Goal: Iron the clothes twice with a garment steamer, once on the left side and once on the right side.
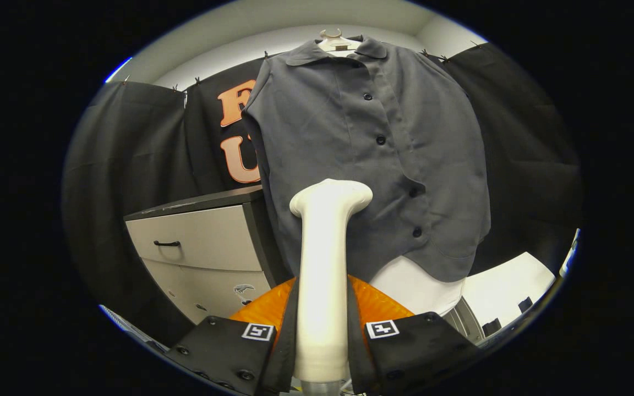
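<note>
- Plainly, the tongs (321, 335) are closed on the handle of the garment steamer (325, 269), one finger pressing each side, so the tool stands upright between them.
- Its long axis runs straight up from the fingers, and the head at the top bends toward the right.
- Straight ahead, beyond the steamer head, the grey shirt (372, 148) hangs from a hanger (337, 41) at the top of the booth, with its buttoned placket running down just right of the head.
- The head sits in front of the lower part of the shirt's left half; whether it touches the cloth I cannot tell.
- A drawer cabinet (201, 247) stands to the left, close beside the shirt's left edge.
- The coming pass likely turns on this: the cloth lies directly forward, so the stroke should run along the hanging length.
</note>
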`<state>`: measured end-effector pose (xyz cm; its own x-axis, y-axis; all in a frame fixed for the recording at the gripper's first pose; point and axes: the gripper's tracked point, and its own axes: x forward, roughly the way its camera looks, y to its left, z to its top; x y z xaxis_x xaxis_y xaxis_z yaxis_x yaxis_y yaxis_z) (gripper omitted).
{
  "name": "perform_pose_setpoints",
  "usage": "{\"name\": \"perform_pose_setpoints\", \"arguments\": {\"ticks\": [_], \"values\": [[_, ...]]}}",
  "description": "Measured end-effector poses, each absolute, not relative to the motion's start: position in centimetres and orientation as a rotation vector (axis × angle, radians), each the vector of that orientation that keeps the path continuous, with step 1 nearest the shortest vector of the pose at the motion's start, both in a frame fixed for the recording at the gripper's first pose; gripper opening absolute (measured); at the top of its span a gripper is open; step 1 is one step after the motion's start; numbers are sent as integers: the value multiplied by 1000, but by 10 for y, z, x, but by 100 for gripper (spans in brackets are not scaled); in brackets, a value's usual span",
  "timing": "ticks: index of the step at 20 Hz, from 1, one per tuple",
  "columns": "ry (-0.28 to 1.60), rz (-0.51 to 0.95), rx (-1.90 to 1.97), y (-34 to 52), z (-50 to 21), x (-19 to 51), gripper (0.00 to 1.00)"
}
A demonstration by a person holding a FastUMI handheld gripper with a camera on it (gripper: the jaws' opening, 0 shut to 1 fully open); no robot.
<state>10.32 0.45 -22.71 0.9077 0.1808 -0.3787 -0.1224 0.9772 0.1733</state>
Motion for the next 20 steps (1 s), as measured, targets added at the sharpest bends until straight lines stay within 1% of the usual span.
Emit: {"name": "perform_pose_setpoints", "arguments": {"ticks": [4, 13, 20], "values": [[376, 149, 148, -1, -211, 97, 47], [202, 141, 109, -22, -119, 101, 47], [71, 70, 53, -66, -54, 128, 46]]}}
